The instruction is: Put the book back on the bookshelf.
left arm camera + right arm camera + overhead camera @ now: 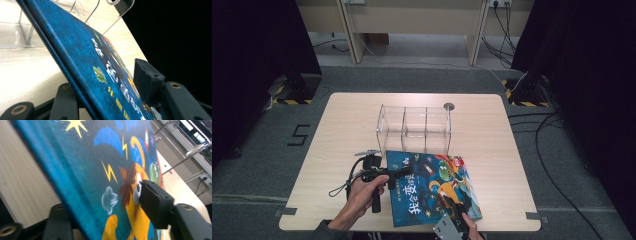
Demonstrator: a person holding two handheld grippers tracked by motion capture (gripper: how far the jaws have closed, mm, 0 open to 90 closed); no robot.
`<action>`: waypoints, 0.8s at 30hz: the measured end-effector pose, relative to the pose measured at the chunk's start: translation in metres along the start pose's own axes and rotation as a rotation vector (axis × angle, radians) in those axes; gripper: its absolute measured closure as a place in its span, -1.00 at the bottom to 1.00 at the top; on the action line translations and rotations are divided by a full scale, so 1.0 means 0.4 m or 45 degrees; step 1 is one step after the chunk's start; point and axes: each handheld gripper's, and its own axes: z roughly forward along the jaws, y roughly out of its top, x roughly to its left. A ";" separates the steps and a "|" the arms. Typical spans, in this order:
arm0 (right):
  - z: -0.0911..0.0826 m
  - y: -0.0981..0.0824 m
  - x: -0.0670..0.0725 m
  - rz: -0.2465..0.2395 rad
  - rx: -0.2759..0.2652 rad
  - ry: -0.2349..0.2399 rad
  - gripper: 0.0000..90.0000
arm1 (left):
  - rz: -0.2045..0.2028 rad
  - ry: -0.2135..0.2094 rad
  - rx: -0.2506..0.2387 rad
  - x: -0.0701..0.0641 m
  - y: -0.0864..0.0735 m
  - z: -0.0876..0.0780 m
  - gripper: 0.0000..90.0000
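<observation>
1. Book [432, 187] position: it lies near the front edge of the tabletop [347, 120], its far corner just before the clear plastic organizer [414, 129], which stands mid-table toward the back edge.
2. Left gripper [394, 173] straddles the book's left edge; in the left gripper view one jaw is under the book [82, 62] and the other over the cover. The jaws stand partly spread, and I cannot tell whether the pads press.
3. Right gripper [457, 212] sits at the book's front right corner; its own view shows the cover [100, 170] between the jaws, again with pad contact unclear.
4. Risk: if either grip is loose, the book could slip or pivot on lifting and drop back flat.
5. Risk: uneven pull from the two hands could bend or crease the cover, or splay the pages.
6. Risk: swinging the book toward the organizer could knock its light walls or push it backward, since the far corner is so close.
7. Hard to make out: the right gripper is cut off at the bottom of the high view; the lower jaws hide beneath the book in both gripper views; the organizer's dividers are faint.
</observation>
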 end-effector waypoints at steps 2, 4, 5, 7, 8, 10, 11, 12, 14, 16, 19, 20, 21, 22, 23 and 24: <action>-0.001 -0.001 0.000 0.007 -0.007 0.000 0.07 | -0.010 -0.001 0.010 0.005 0.001 0.003 0.10; -0.014 0.001 0.011 -0.033 -0.026 -0.041 0.27 | -0.027 -0.029 0.002 0.007 0.005 0.000 0.01; -0.014 0.001 0.011 -0.033 -0.026 -0.041 0.27 | -0.027 -0.029 0.002 0.007 0.005 0.000 -0.01; -0.018 0.004 0.010 -0.032 -0.032 -0.046 0.29 | -0.039 -0.061 0.002 0.005 0.008 -0.004 -0.11; -0.023 0.003 0.008 -0.009 -0.041 -0.051 0.31 | -0.030 -0.097 0.019 0.002 0.014 -0.010 -0.16; -0.033 0.002 0.001 0.055 -0.058 -0.049 0.32 | -0.027 -0.138 0.010 -0.001 0.020 -0.020 -0.21; -0.037 0.001 -0.002 0.081 -0.069 -0.055 0.34 | 0.011 -0.142 -0.001 -0.003 0.023 -0.025 -0.18; -0.044 0.000 -0.009 0.116 -0.089 -0.061 0.36 | 0.026 -0.152 0.006 -0.004 0.027 -0.029 -0.16; -0.059 -0.002 -0.029 0.193 -0.130 -0.077 0.39 | 0.042 -0.187 0.031 -0.003 0.034 -0.038 -0.31; -0.072 -0.007 -0.055 0.307 -0.174 -0.082 0.41 | 0.062 -0.201 0.034 0.000 0.033 -0.047 -0.32; -0.088 -0.018 -0.085 0.428 -0.216 -0.092 0.42 | 0.044 -0.241 0.012 0.006 0.031 -0.053 -0.34; -0.091 -0.021 -0.090 0.449 -0.223 -0.094 0.42 | 0.038 -0.249 0.010 0.007 0.030 -0.056 -0.35; -0.091 -0.021 -0.090 0.449 -0.223 -0.094 0.42 | 0.048 -0.261 -0.001 0.008 0.030 -0.059 -0.35; -0.094 -0.024 -0.093 0.467 -0.225 -0.091 0.42 | 0.041 -0.279 -0.016 0.009 0.031 -0.065 -0.36; -0.097 -0.027 -0.096 0.484 -0.232 -0.090 0.42 | 0.035 -0.295 -0.039 0.008 0.032 -0.073 -0.36; -0.100 -0.028 -0.098 0.497 -0.238 -0.089 0.42 | 0.034 -0.303 -0.051 0.008 0.034 -0.078 -0.37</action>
